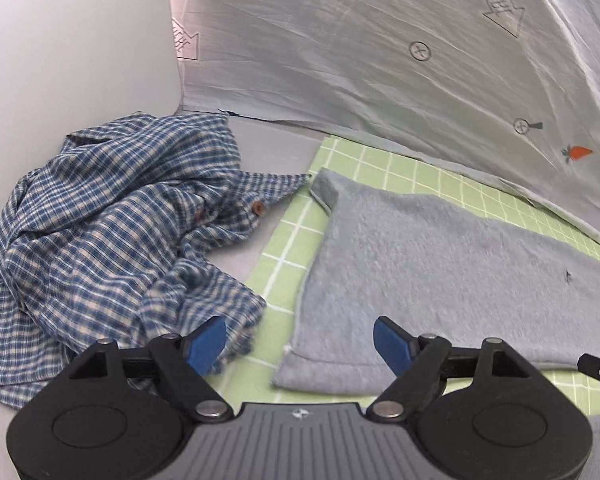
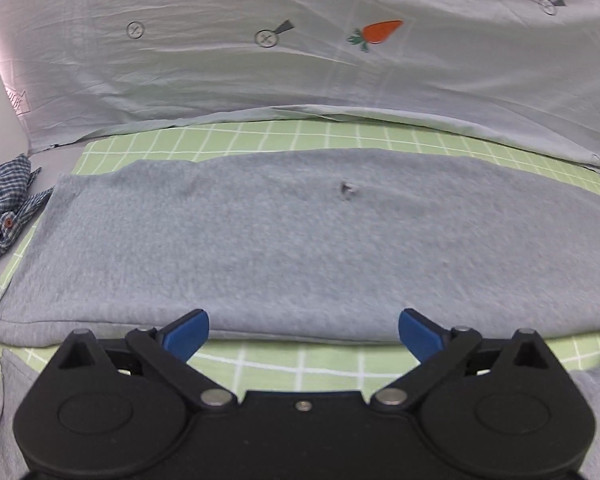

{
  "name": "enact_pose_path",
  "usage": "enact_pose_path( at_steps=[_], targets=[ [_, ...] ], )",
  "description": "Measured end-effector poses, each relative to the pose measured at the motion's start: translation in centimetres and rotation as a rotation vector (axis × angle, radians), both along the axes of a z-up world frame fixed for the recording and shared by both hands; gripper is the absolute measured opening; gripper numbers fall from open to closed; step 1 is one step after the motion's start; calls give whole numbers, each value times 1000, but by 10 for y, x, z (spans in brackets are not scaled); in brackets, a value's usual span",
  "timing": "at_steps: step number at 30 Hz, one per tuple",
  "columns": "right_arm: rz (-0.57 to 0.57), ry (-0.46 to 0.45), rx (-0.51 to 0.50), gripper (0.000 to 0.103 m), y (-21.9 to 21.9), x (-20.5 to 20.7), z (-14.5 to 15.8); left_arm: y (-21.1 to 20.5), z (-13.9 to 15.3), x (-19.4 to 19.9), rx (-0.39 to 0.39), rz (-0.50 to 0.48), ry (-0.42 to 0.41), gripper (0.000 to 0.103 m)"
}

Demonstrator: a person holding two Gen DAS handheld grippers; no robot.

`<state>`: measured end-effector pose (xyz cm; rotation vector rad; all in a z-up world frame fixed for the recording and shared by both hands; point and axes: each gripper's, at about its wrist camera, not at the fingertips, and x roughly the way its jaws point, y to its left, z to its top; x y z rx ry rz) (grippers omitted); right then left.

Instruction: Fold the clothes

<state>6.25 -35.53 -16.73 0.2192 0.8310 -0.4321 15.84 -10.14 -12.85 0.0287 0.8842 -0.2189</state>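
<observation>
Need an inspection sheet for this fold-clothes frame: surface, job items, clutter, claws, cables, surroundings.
Surface: green grid mat on a grey table; its near strip shows below the garment.
Job's things: grey fleece garment lying flat on the mat, in a long folded band; small dark speck near its middle. Blue plaid shirt crumpled in a heap to the left, mostly off the mat, brown buttons showing.
Clutter: nothing seen.
Claws: left claw open, over the garment's near left corner, holding nothing. Right claw open, at the garment's near edge, holding nothing.
Cables: nothing seen.
Surroundings: pale sheet with carrot print draped behind the mat; plain white panel at far left.
</observation>
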Motion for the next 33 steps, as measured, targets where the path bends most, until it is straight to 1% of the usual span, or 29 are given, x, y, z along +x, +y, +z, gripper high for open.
enact_pose_path(
  at_steps=[5,7,11,13,17,20,22,23,25,28,31,33],
  targets=[
    [-133,-18,5,102,-41,-78,7,-25,-5,-63,58,-83,7,82],
    [-182,-18,18,102,-58,-112,9,-36,-6,-90,59,-99,11,82],
    [-224,3,14,102,-85,-175,11,-54,-11,-142,57,-126,11,82],
    [-241,16,17,103,-96,-202,9,-61,-20,-163,73,-115,10,82],
    [-254,55,9,103,-107,-243,3,-59,-40,-185,72,-48,37,82],
    [-255,94,-6,103,-109,-271,-1,-43,-53,-191,92,39,45,84],
    [-262,112,0,103,-108,-285,-5,-28,-54,-193,98,92,34,83],
    [-261,122,7,103,-108,-291,-6,-20,-55,-193,100,118,28,87],
    [-258,142,19,103,-107,-302,-9,-5,-53,-193,90,191,41,88],
    [-273,135,54,103,-111,-317,-10,12,-51,-195,79,283,65,87],
    [-317,118,98,103,-124,-331,-13,17,-48,-205,61,313,69,87],
    [-342,81,117,103,-138,-341,-14,13,-45,-214,45,317,69,87]
  ],
)
